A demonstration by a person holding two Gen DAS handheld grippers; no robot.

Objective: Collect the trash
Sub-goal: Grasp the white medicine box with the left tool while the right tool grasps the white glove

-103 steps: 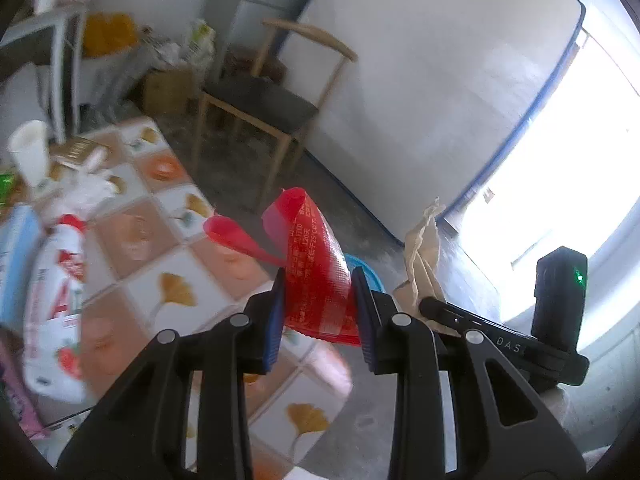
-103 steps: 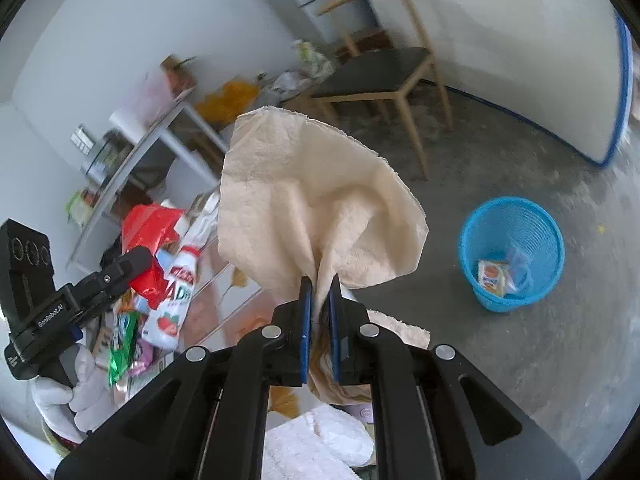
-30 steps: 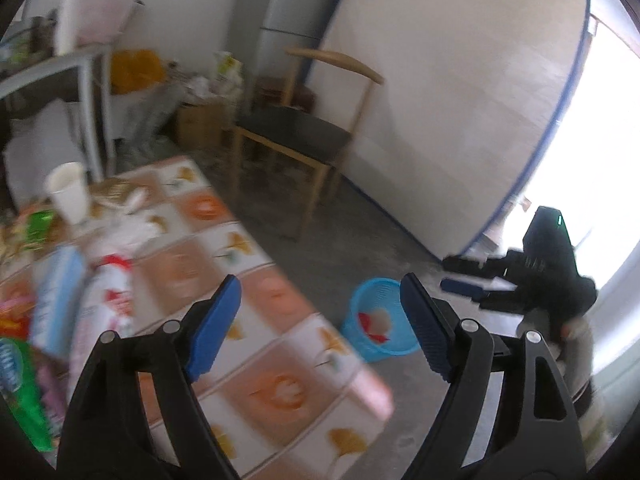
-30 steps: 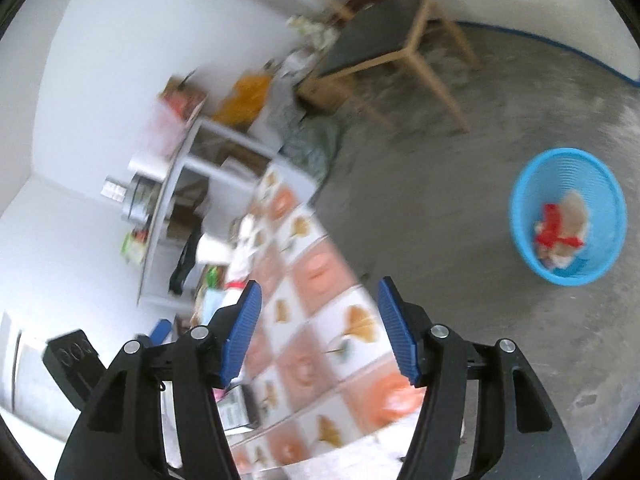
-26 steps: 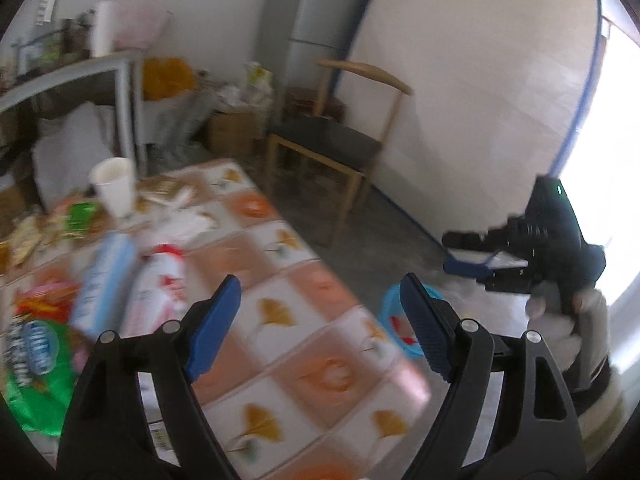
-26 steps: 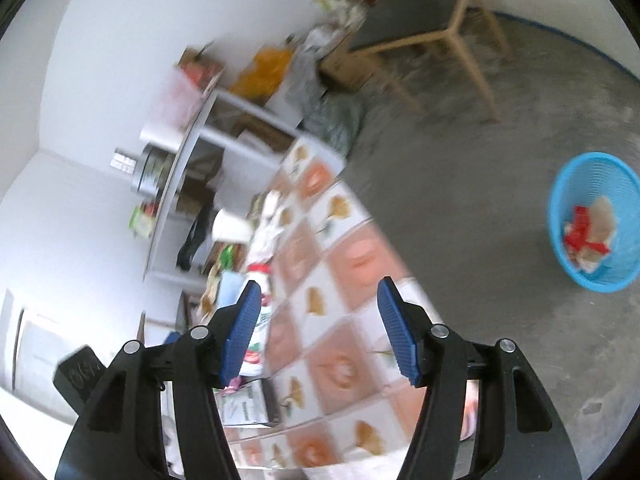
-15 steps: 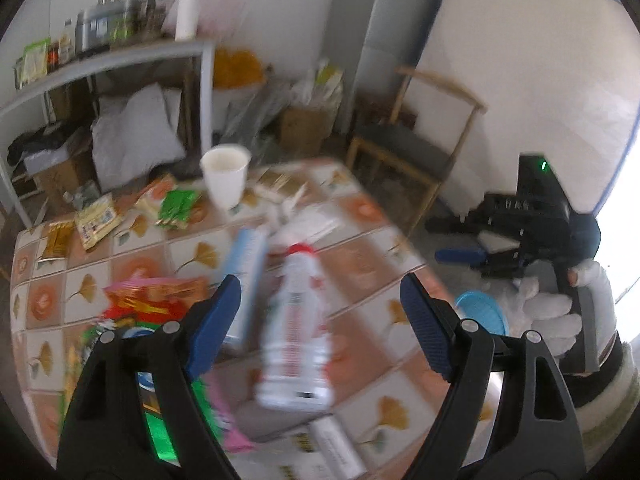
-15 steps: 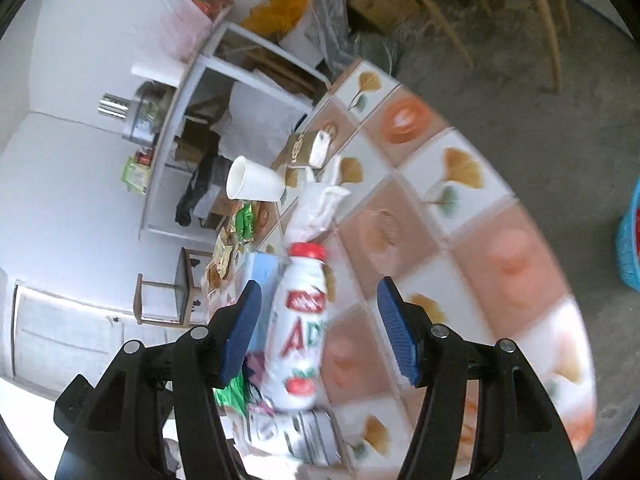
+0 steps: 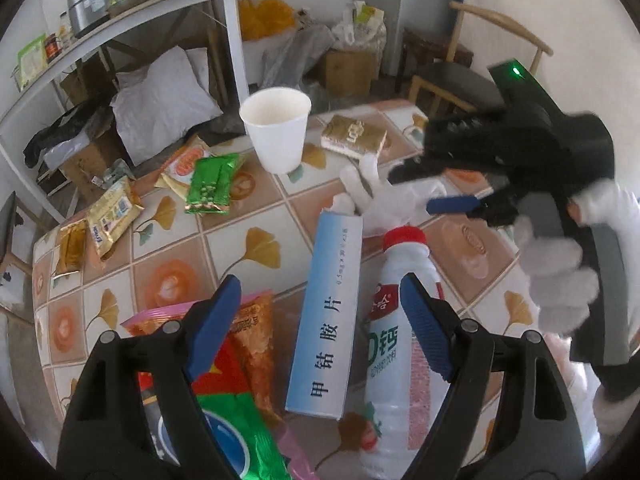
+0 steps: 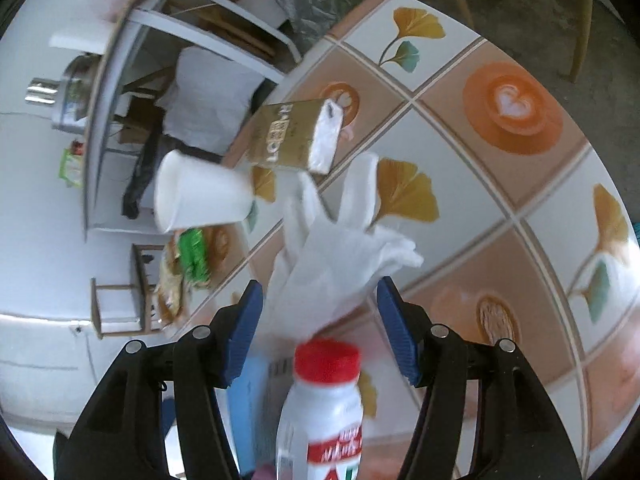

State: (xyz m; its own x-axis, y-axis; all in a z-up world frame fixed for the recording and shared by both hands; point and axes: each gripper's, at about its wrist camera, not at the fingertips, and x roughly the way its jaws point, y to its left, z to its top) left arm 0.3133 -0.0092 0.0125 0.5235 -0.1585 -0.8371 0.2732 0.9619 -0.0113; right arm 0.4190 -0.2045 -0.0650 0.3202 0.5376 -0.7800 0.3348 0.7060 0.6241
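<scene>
Trash lies on a tiled table (image 9: 256, 240). My left gripper (image 9: 320, 316) is open and empty above a long blue-white box (image 9: 328, 308), beside a white red-capped bottle (image 9: 396, 344). My right gripper (image 10: 320, 328) is open, its jaws on either side of a crumpled white plastic bag (image 10: 332, 256), just above the bottle (image 10: 324, 408). The right gripper also shows in the left wrist view (image 9: 436, 188). A white paper cup (image 9: 276, 128) and a gold packet (image 9: 354, 136) lie beyond.
Green and yellow snack wrappers (image 9: 210, 182) lie at the table's far left. Red, orange and green bags (image 9: 232, 384) lie under my left gripper. A white shelf (image 9: 120, 28) with clutter stands behind. A wooden chair (image 9: 472, 72) stands at the far right.
The red wrapper and the brown paper I held 3.4 s ago now lie in the blue basket. Both grippers opened and swung back over the table, the right one onto the white bag.
</scene>
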